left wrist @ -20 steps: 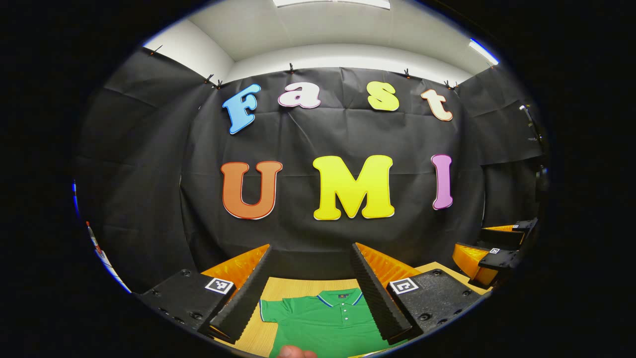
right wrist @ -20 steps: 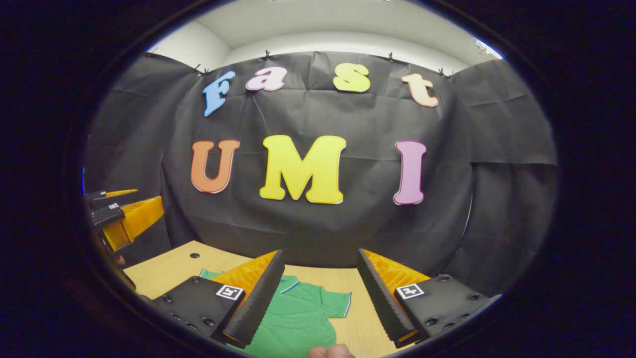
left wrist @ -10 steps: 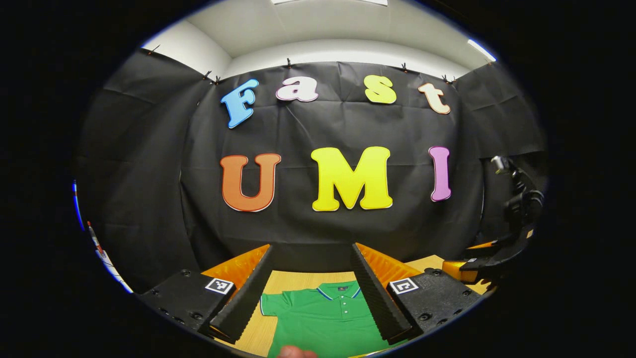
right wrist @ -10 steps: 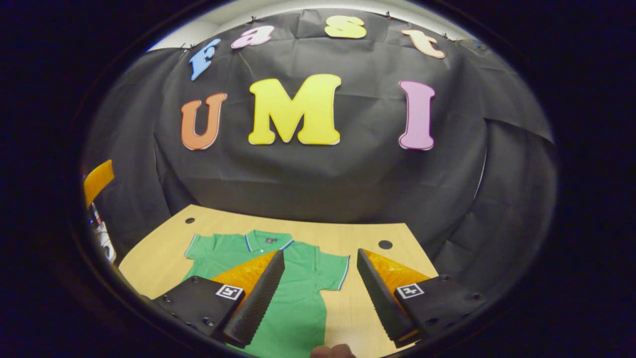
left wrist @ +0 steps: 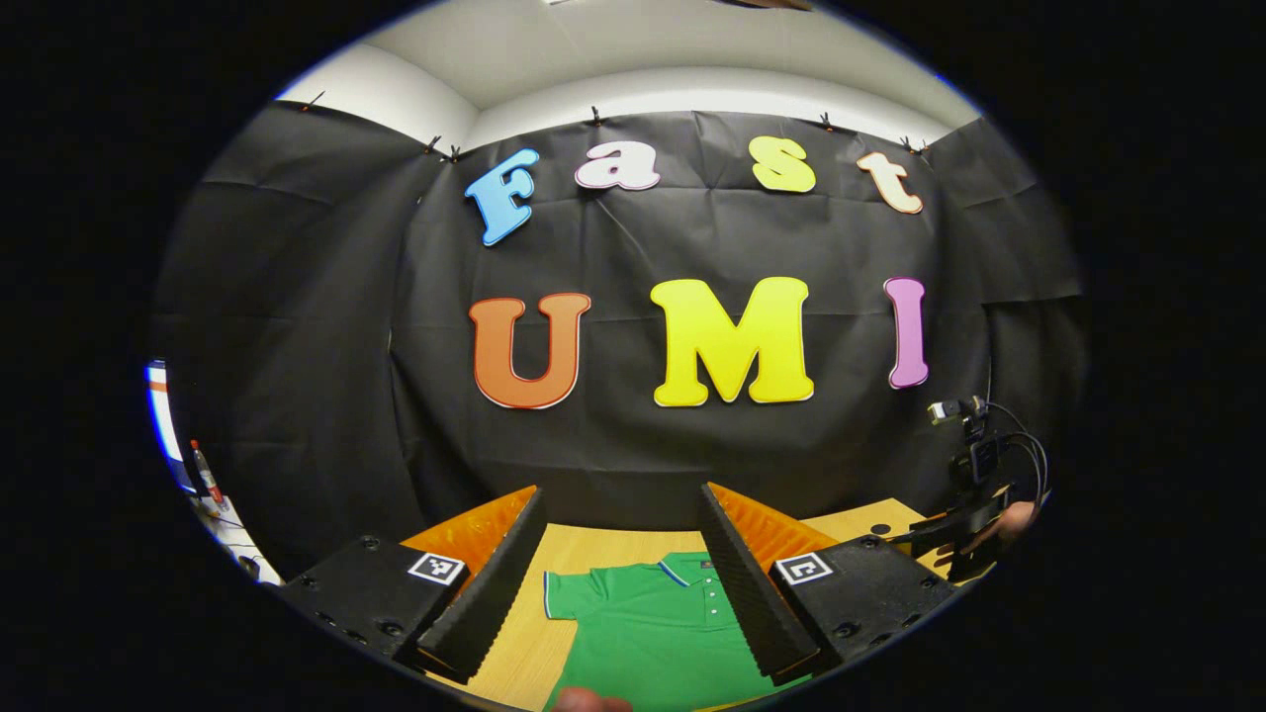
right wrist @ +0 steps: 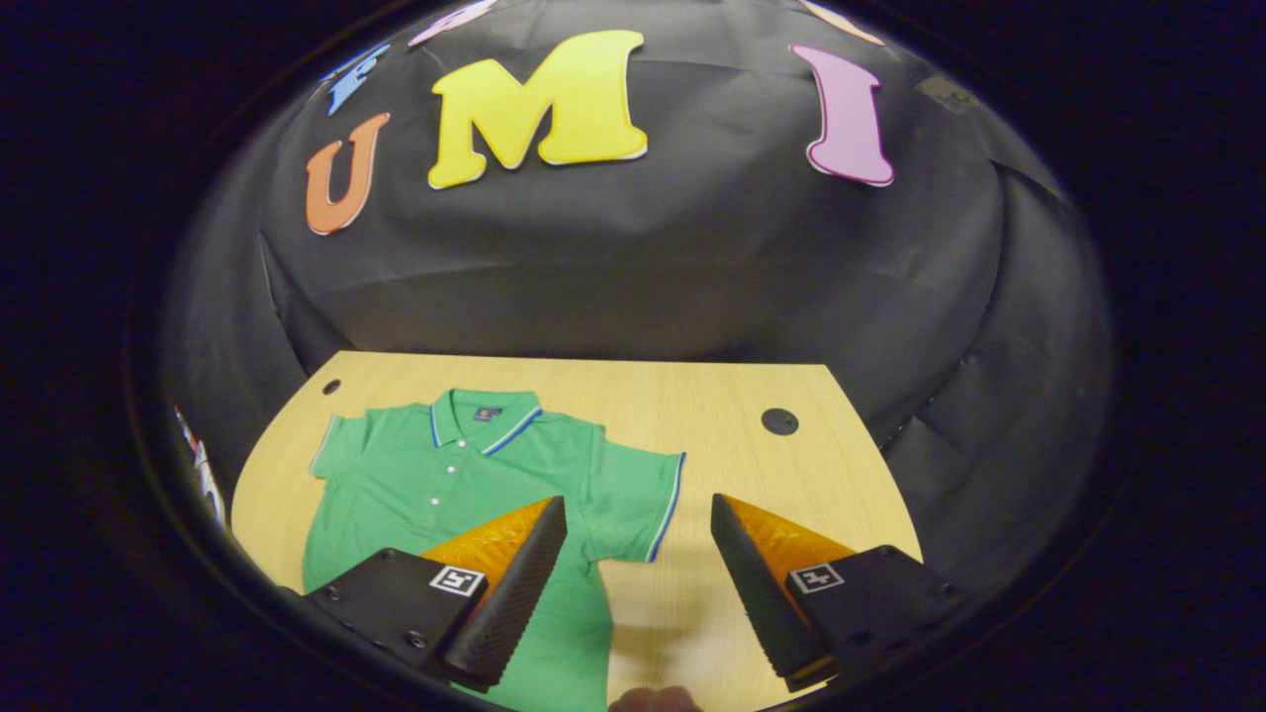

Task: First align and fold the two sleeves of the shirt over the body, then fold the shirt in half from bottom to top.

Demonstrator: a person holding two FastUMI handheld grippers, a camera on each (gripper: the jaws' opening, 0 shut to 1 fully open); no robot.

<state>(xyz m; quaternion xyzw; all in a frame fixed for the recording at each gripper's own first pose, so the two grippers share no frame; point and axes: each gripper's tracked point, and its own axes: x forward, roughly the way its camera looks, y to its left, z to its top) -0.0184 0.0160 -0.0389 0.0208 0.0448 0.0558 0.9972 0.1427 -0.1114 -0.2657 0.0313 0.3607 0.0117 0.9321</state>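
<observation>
Green shirt (right wrist: 465,494) lies flat, front up, on the tabletop (right wrist: 712,396), collar twd the booth wall, both sleeves spread out unfolded. Right tool (right wrist: 638,514) hangs above w/ its 2 fingers wide apart, holding nothing, over the shirt's sleeve (right wrist: 633,499). Left tool (left wrist: 621,504) also wide, empty, above the shirt.
</observation>
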